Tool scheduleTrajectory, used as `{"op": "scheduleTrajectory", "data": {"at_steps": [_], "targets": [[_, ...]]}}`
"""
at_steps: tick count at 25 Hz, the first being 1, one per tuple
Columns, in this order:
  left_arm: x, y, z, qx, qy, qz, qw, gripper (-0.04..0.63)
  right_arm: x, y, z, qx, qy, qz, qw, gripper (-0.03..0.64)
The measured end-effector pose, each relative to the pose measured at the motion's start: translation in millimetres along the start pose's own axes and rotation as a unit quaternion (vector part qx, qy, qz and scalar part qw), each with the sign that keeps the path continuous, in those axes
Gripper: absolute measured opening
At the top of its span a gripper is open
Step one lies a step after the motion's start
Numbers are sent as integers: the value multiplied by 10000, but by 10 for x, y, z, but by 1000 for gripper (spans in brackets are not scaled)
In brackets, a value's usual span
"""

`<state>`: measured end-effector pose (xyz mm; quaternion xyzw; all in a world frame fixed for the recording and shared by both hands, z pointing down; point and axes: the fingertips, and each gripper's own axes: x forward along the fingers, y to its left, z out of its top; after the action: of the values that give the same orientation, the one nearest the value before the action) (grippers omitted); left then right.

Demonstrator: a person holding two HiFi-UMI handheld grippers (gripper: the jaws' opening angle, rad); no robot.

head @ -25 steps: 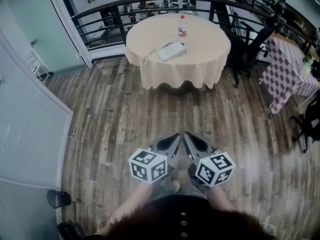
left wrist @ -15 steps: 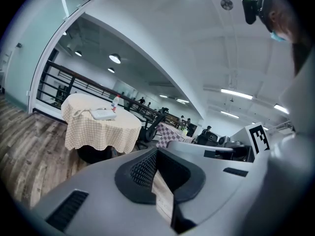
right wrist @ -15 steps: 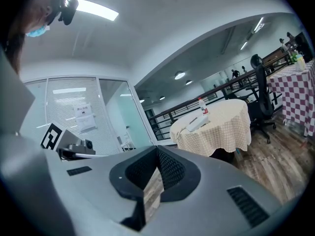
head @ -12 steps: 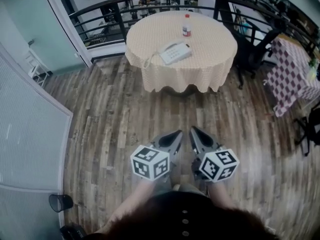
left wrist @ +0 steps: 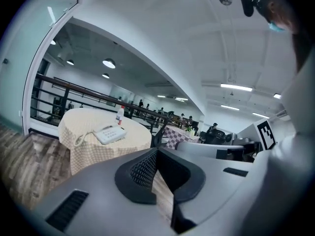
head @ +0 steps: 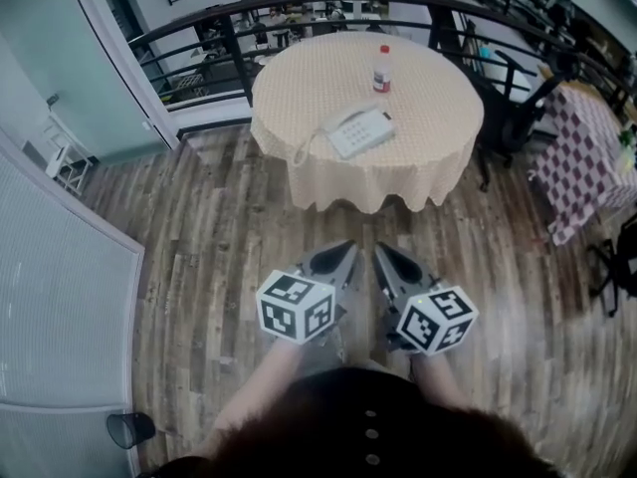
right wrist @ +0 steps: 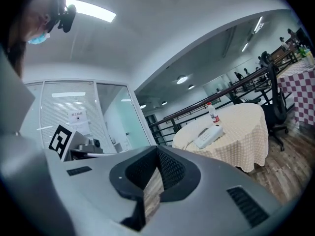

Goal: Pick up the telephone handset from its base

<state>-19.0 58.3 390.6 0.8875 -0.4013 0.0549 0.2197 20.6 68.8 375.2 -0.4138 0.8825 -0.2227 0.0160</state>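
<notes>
A white telephone [head: 361, 132] lies on a round table with a cream checked cloth [head: 299, 83], its handset resting on the base and a coiled cord [head: 300, 150] hanging toward the table's left edge. A small red-capped bottle [head: 381, 69] stands behind it. My left gripper [head: 347, 250] and right gripper [head: 379, 251] are side by side over the wood floor, well short of the table, both shut and empty. The telephone [left wrist: 109, 134] shows far ahead of the left gripper [left wrist: 156, 150] in its own view. The right gripper view also has the telephone [right wrist: 207, 136] far beyond the right gripper [right wrist: 157, 149].
A black railing [head: 229, 30] runs behind the table. A glass partition [head: 60, 237] lines the left side. A black office chair [head: 518, 108] and a purple checked table [head: 597, 147] stand to the right. A dark object [head: 129, 428] sits on the floor at lower left.
Both grippers have travelled forward together, still shut. The table and telephone now sit nearer and lower in the head view.
</notes>
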Motion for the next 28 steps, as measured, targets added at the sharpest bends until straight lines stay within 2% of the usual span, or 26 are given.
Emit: {"op": "scheduleTrajectory", "data": {"at_steps": [6,10,14,18,28], "targets": [[170,433,225,32,-64,-308,9995,8,576,-38,50,-51,20,1,10000,11],[205,745,305,61,-192,-112,9997,6,864,-89,13,-24,116,-57,9999,11],[247,963,297,-63,-157,-118,9998,6,1040,-134,-50,-14,223,-118,9997,11],[285,1087,312,-179,-214,-243,9993,6,1167,-199,-74,-5,275,-223,9994,11],[595,1244,324,-252,-43,-395,9989,6,1411,-438,24,4,236,-310,9992,11]]}}
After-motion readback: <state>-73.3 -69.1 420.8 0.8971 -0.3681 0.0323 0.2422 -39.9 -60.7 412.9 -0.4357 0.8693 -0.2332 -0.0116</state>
